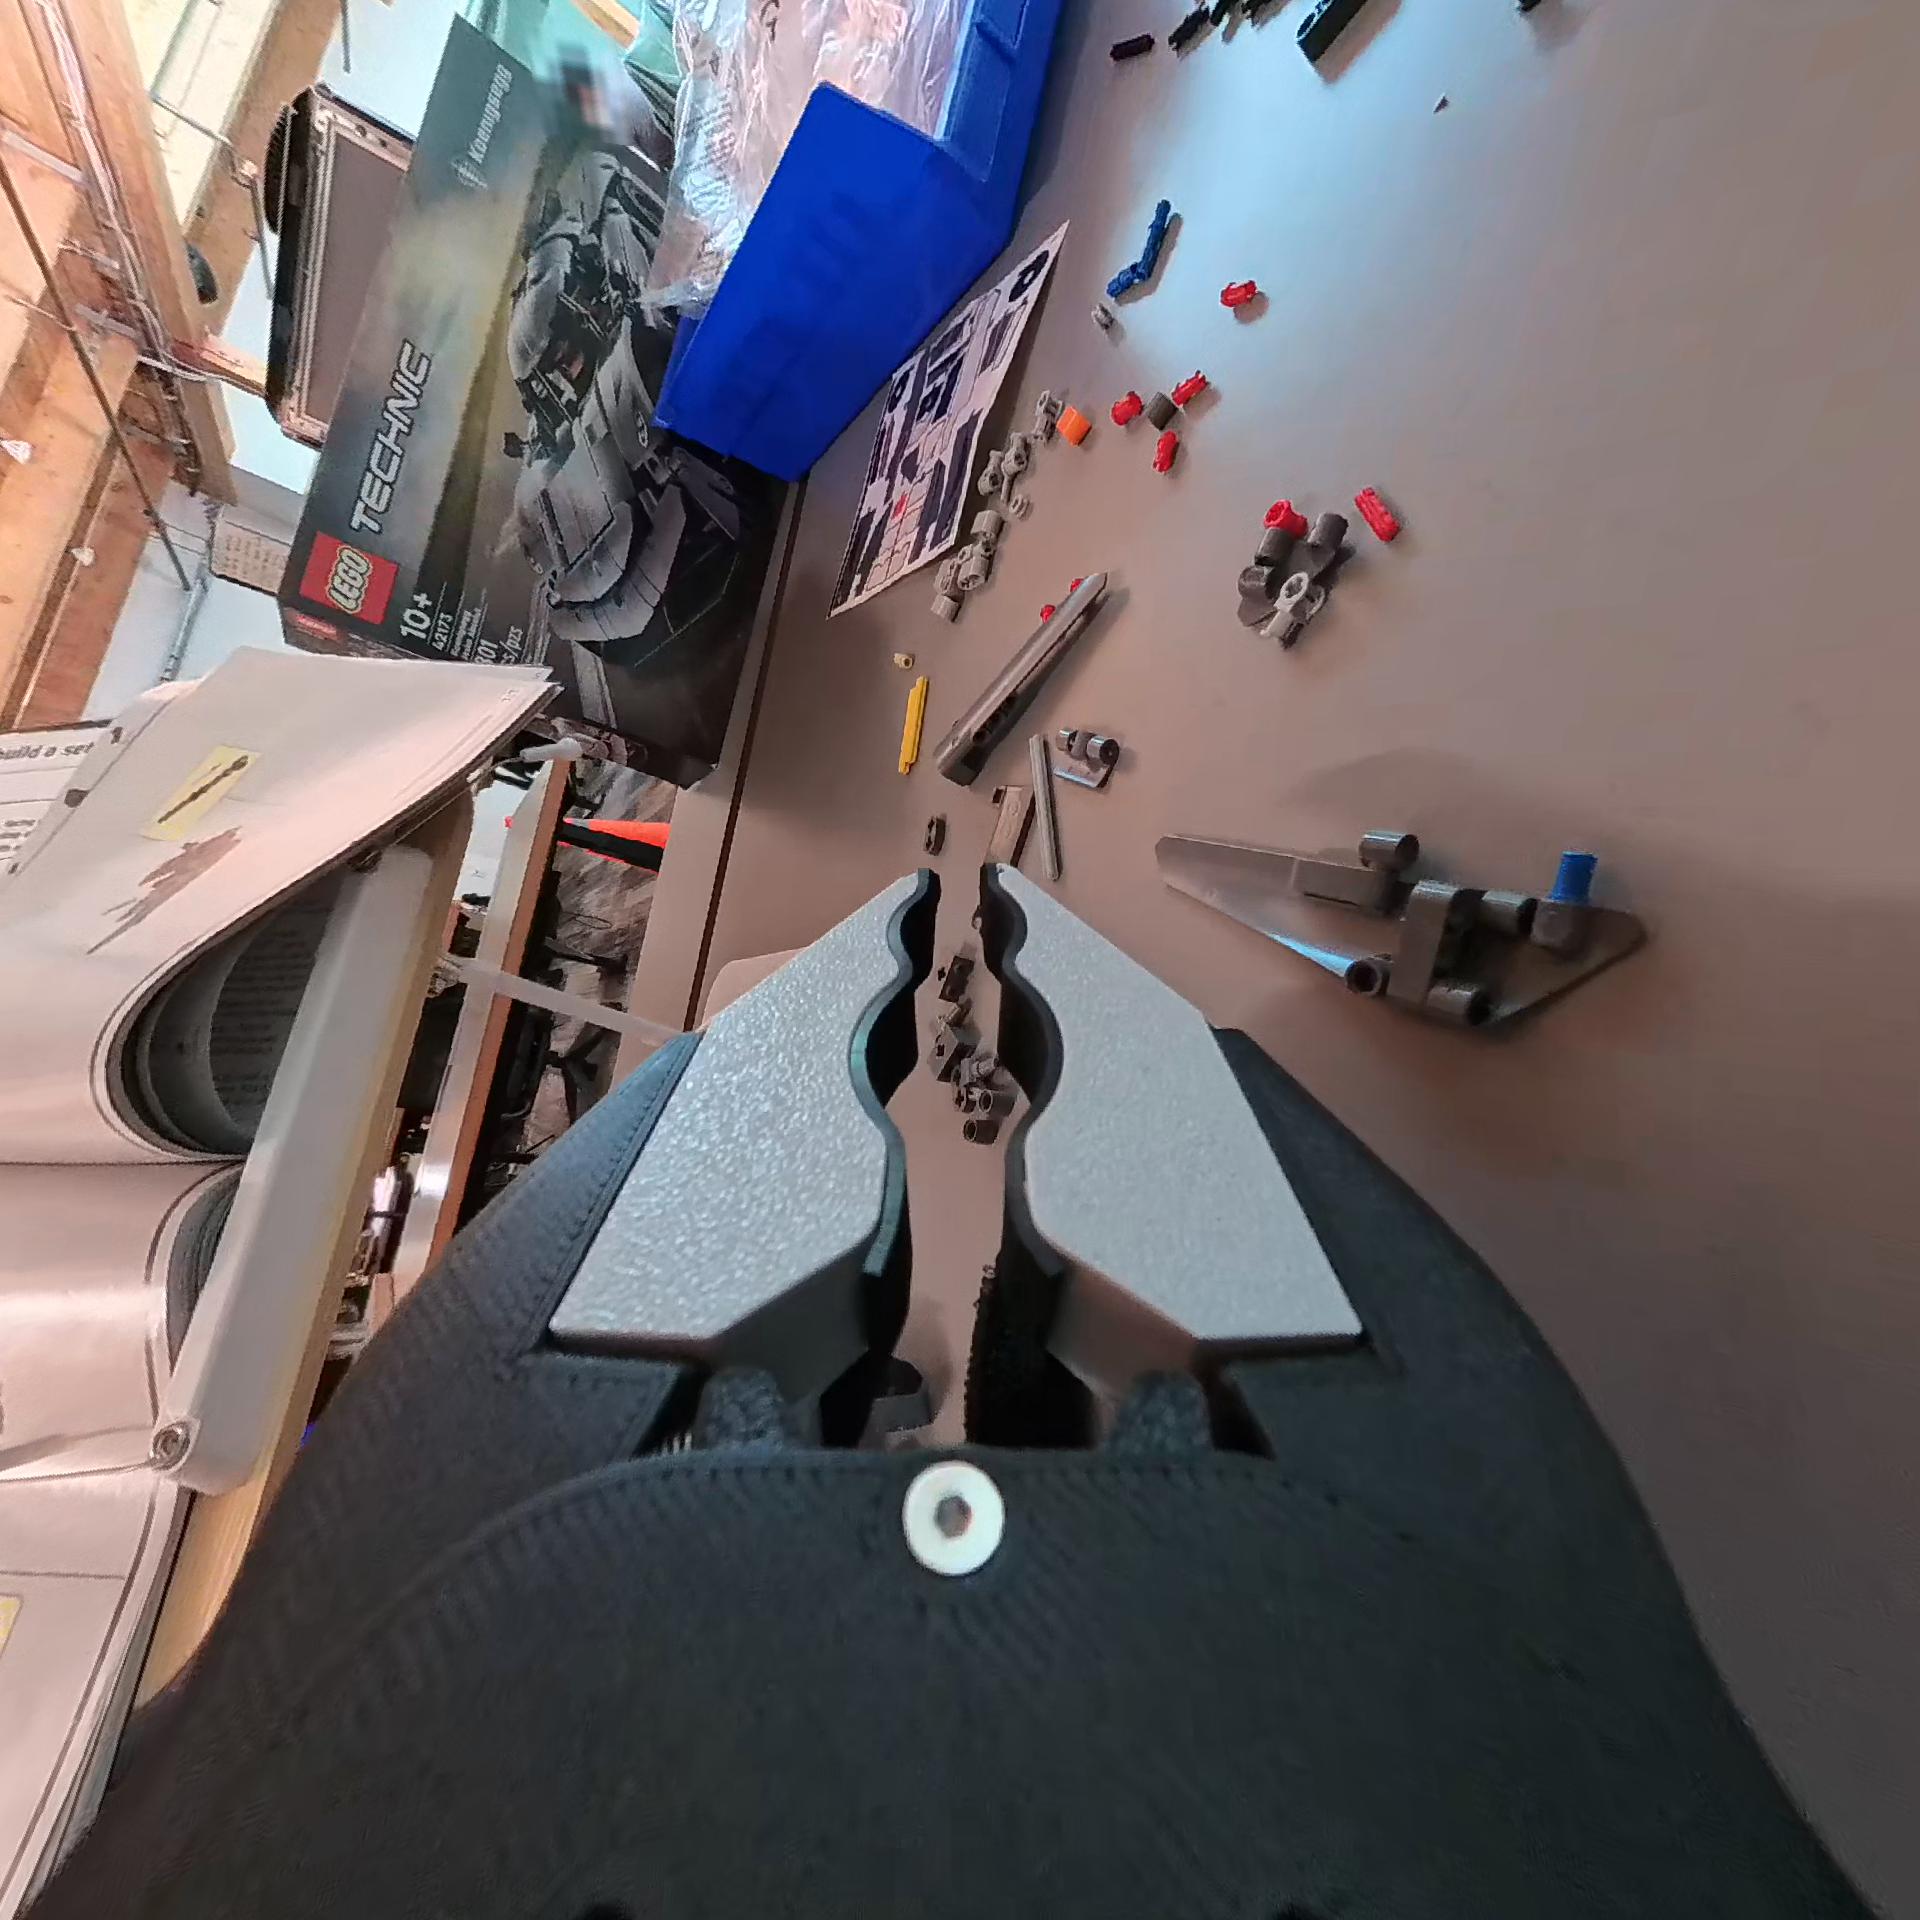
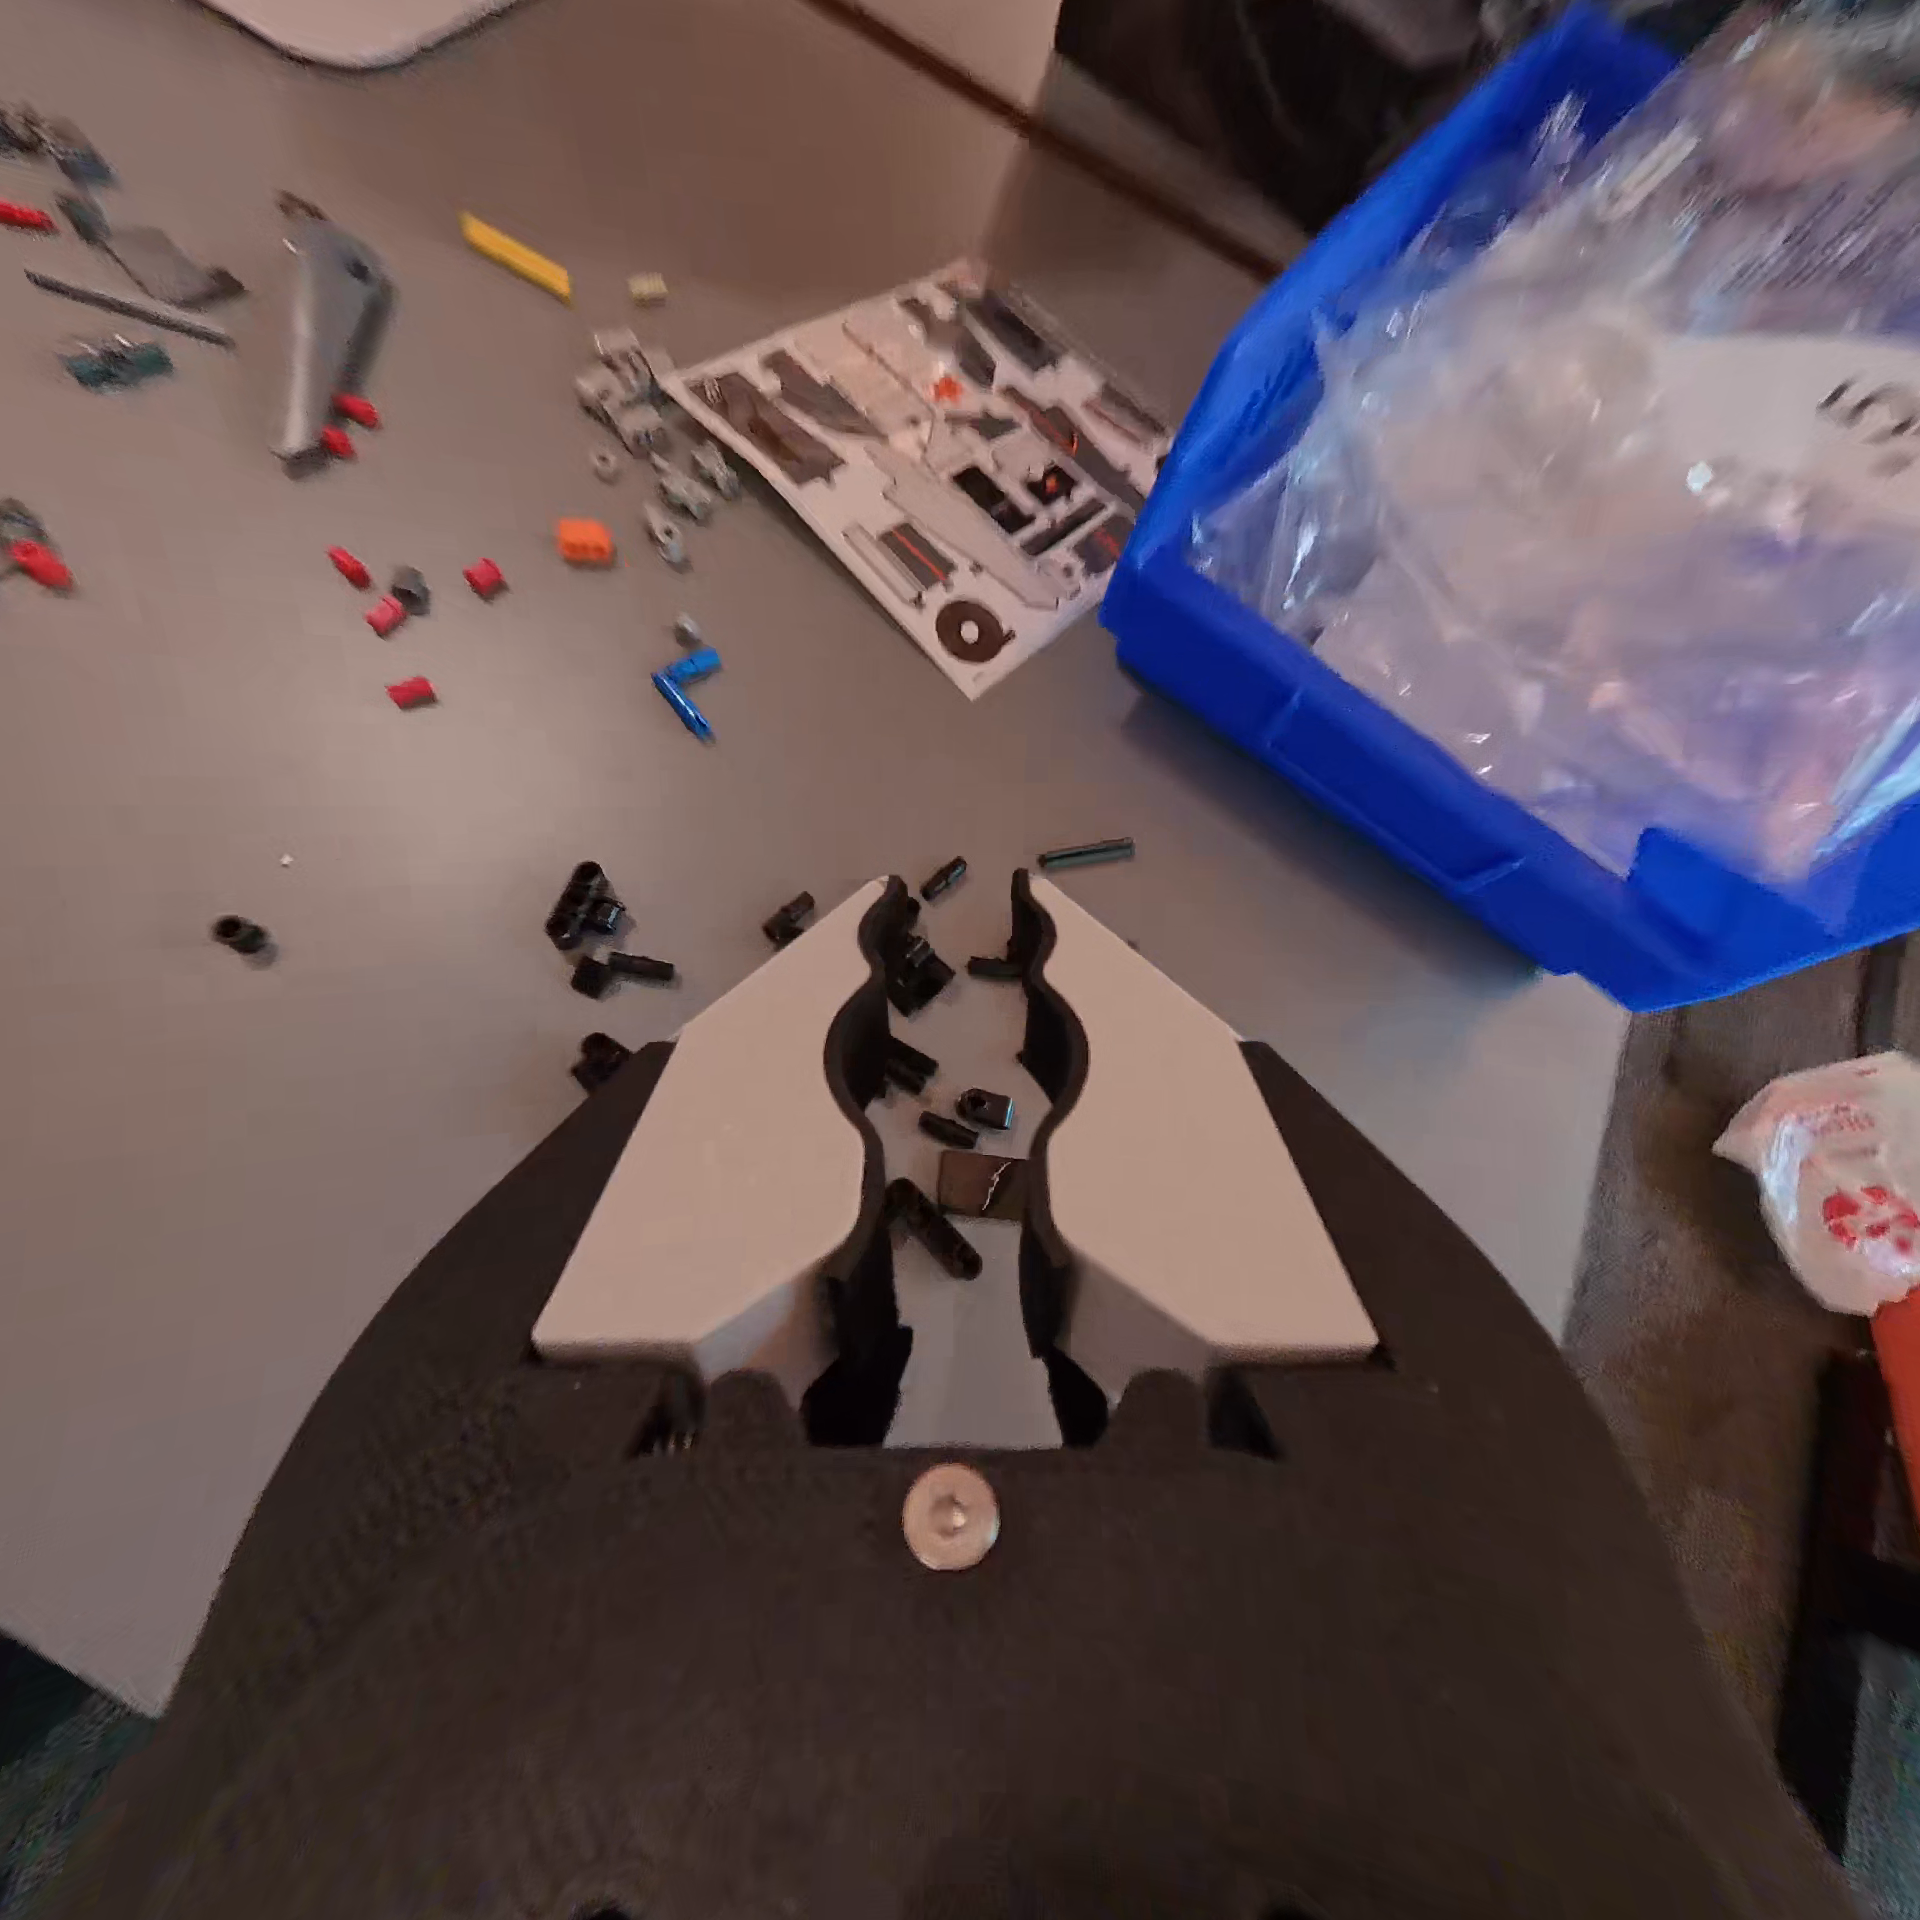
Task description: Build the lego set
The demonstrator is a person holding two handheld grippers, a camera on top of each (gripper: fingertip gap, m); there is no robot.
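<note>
My left gripper (image 1: 961, 876) hovers over the grey table with its jaws a narrow gap apart and nothing between them. Small dark grey pieces (image 1: 966, 1049) lie on the table below the gap. A partly built grey assembly (image 1: 1455, 925) with a blue pin (image 1: 1572, 878) lies to its right. A long grey panel (image 1: 1023, 681) and a yellow beam (image 1: 912, 724) lie just ahead. My right gripper (image 2: 956, 881) is open and empty above several scattered black pins (image 2: 914, 971). More black connectors (image 2: 597, 914) lie to its left.
A blue bin (image 2: 1351, 727) of clear plastic bags (image 2: 1610, 468) stands front right, near the table's right edge. A sticker sheet (image 2: 935, 457), red pins (image 2: 410, 691), an orange piece (image 2: 585, 540) and a blue angled piece (image 2: 686, 686) lie ahead. The set's box (image 1: 499, 416) and an open instruction booklet (image 1: 208, 831) stand left. The left gripper's tips are roughly 35 cm from the right gripper's. It is some 15 cm from my left tips to the long grey panel (image 1: 1023, 681). Seen from the right wrist view (image 2: 334, 355) as well.
</note>
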